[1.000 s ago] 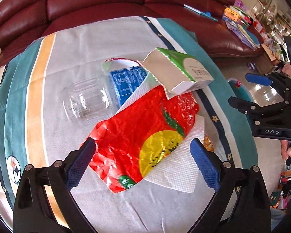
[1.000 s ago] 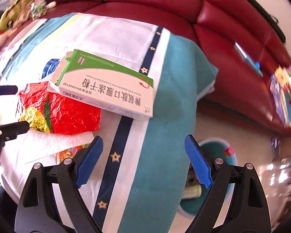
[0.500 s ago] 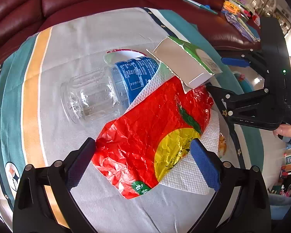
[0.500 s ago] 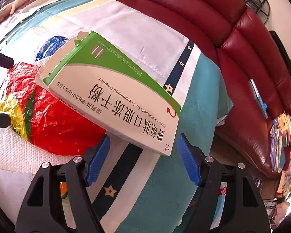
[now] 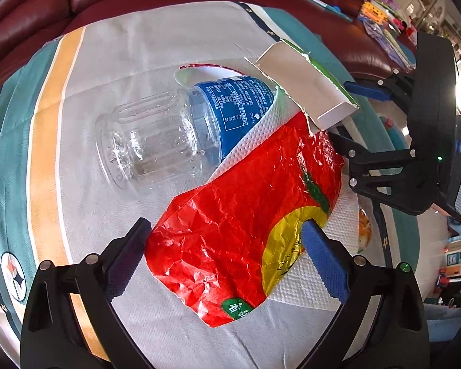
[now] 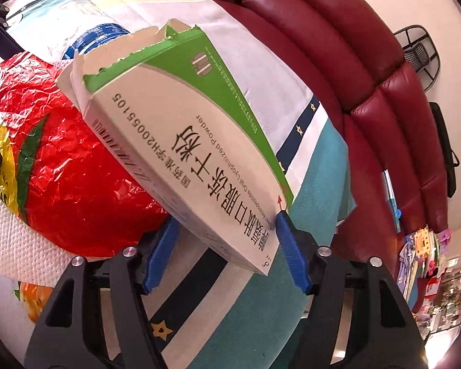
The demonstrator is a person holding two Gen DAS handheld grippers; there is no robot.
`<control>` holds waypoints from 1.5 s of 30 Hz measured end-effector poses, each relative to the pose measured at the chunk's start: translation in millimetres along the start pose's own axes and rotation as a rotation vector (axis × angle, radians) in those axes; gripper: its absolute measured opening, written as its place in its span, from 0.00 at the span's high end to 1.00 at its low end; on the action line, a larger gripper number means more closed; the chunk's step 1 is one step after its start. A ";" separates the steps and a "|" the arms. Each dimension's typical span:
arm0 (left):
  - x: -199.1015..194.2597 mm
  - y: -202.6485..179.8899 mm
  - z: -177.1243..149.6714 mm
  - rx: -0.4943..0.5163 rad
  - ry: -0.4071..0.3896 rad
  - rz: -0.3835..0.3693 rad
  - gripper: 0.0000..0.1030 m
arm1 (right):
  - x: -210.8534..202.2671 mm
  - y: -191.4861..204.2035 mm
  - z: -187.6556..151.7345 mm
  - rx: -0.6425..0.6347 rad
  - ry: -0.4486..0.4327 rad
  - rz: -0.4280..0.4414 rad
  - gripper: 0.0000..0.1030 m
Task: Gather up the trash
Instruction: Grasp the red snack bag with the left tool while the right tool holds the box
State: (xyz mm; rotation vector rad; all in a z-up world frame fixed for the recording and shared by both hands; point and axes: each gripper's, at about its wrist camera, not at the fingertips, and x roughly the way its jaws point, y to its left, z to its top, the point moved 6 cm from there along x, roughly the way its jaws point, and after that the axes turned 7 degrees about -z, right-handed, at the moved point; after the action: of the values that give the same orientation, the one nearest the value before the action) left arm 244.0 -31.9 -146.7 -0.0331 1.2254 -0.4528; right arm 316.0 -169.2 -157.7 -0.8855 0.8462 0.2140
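My right tongs [image 6: 226, 255] have just been closing and now clamp the near end of the torn medicine box [image 6: 187, 141]. My left tongs [image 5: 224, 258] stand apart, straddling the red wrapper [image 5: 242, 215]; the plastic bottle [image 5: 175, 132] lies just beyond.

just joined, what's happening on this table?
A person with a tool in each hand is collecting trash from a cloth-covered table. The right tool has just been closing around the end of a torn green-and-white medicine box. The left tool hangs open over a crumpled red wrapper, not gripping it. A clear plastic bottle and a paper towel lie untouched.
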 end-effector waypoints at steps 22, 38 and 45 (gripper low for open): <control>-22.4 -45.6 -10.8 0.272 -0.022 0.063 0.05 | -62.6 -49.4 -56.5 0.421 0.309 0.323 0.69; -35.4 -47.6 -19.6 0.288 -0.021 0.039 0.05 | -74.1 -42.2 -72.8 0.516 0.364 0.382 0.68; -14.7 -63.4 -0.3 0.369 0.005 0.059 0.05 | -46.9 -39.0 -64.7 0.586 0.349 0.390 0.69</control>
State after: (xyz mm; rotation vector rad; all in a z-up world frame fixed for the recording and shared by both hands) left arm 219.8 -84.4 -116.8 0.3179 1.1285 -0.6214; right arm 267.6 -235.1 -122.4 -0.1998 1.3203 0.1370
